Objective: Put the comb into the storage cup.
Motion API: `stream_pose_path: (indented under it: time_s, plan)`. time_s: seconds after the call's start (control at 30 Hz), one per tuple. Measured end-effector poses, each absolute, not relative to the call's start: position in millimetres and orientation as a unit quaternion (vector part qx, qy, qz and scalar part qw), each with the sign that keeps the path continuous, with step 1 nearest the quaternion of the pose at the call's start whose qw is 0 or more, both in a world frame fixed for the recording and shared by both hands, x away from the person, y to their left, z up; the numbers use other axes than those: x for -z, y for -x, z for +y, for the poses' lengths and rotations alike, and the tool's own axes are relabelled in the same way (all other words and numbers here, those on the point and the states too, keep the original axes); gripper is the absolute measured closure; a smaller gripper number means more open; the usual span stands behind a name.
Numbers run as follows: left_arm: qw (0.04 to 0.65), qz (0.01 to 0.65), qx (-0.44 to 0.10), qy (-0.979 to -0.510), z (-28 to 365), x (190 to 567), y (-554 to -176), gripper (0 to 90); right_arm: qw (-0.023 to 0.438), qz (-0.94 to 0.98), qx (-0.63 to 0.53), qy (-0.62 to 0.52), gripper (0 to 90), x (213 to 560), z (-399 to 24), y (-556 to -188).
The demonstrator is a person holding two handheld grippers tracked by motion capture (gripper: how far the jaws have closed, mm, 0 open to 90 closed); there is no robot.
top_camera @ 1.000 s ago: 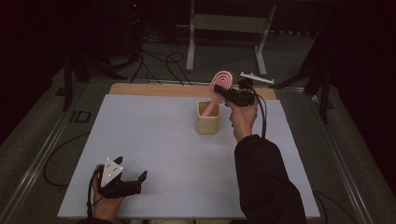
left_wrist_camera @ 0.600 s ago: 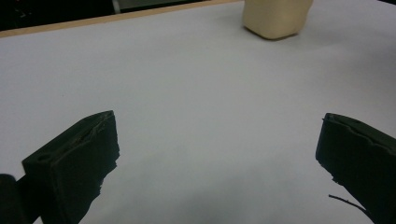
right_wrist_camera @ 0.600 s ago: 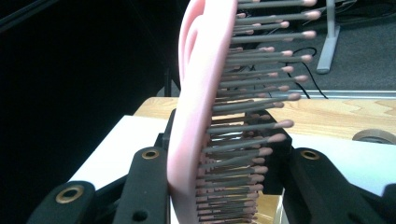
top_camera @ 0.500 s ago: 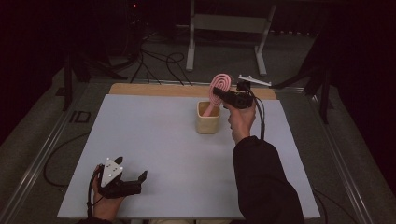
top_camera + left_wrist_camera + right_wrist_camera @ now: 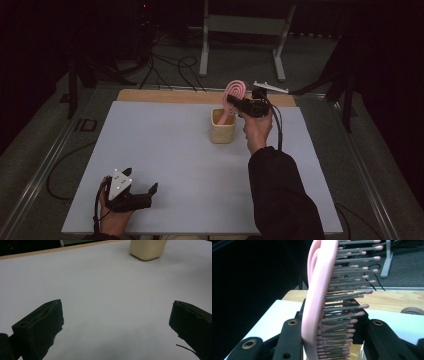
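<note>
The brush (image 5: 234, 91) is pink, with an oval head of grey bristles tipped in pink, and it stands nearly upright over the cup (image 5: 222, 127), its handle reaching down into the cup's open top. In the right gripper view the brush (image 5: 322, 297) rises between the two black fingers (image 5: 289, 340), which are clamped on its lower head, one against the smooth pink back and the other on the bristle side (the bristles point to that view's right). The right gripper (image 5: 239, 106) holds it just above and beside the cup's far right rim, with the hand (image 5: 257, 131) and a dark sleeve running back toward the near edge of the bench (image 5: 165, 150).

The cup is cream coloured, roughly square, and sits on the grey bench toward its far side, just short of a bare wooden strip (image 5: 165, 96) along the far edge. In the left gripper view the cup (image 5: 147, 249) shows at the top, well away across the bare surface.

The left gripper (image 5: 134, 197) rests on the bench well apart from the cup, near the front left corner. Its fingers (image 5: 40, 327) stand wide apart with nothing between them.

Beyond the cup, off the bench, a metal stand (image 5: 245, 25) and loose cables (image 5: 165, 65) lie on the dark floor.
</note>
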State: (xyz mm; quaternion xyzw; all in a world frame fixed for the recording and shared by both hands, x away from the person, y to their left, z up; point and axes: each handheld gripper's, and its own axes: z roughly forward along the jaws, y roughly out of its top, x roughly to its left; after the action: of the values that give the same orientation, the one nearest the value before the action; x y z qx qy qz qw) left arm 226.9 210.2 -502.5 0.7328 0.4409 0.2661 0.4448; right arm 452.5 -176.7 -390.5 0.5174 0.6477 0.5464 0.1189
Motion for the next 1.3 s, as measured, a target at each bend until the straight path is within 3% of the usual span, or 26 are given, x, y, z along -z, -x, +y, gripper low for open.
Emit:
stream_pose_path:
  time_s: [1.3]
  plan:
    - [0.443, 0.442, -0.266, -0.733, 210.4, 503.0, -226.7, 0.0, 0.122, 0.662, -0.53, -0.516, 62.8, 403.1, -165.5, -453.6]
